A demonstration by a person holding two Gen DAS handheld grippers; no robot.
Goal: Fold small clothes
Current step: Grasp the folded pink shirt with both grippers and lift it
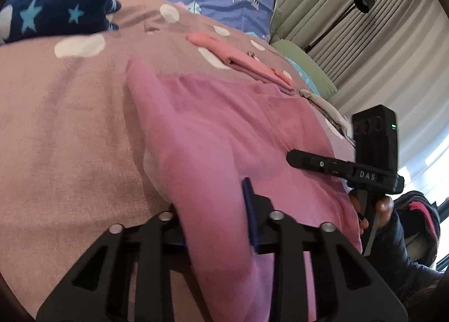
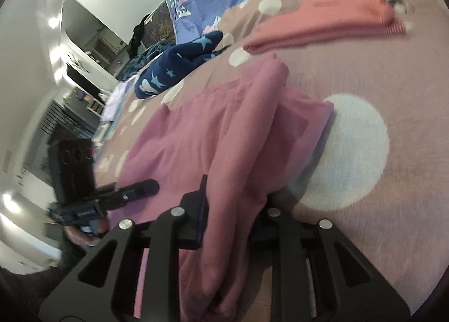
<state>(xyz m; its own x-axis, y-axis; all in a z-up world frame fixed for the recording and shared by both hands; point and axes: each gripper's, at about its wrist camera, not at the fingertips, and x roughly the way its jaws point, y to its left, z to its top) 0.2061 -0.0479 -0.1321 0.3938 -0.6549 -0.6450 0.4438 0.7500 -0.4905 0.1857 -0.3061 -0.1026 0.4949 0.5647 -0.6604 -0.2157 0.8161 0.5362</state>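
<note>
A pink garment (image 1: pixel 224 131) lies spread on the mauve dotted bed cover (image 1: pixel 70 114). In the left wrist view its near left edge is bunched between the jaws of my left gripper (image 1: pixel 213 215), which is shut on it; the cloth hides the left finger. In the right wrist view the near right edge of the pink garment (image 2: pixel 213 131) is gathered between the jaws of my right gripper (image 2: pixel 234 209), also shut on it. Each view shows the other gripper low over the cloth: the right gripper (image 1: pixel 308 162) and the left gripper (image 2: pixel 134 191).
A folded coral garment (image 1: pixel 238 61) lies beyond the pink one. A navy star-print garment (image 1: pixel 56 13) sits at the far left. Small folded clothes (image 1: pixel 328 108) and a green pillow (image 1: pixel 303 69) lie at the right edge, with a floor lamp (image 1: pixel 362 3) and curtains behind.
</note>
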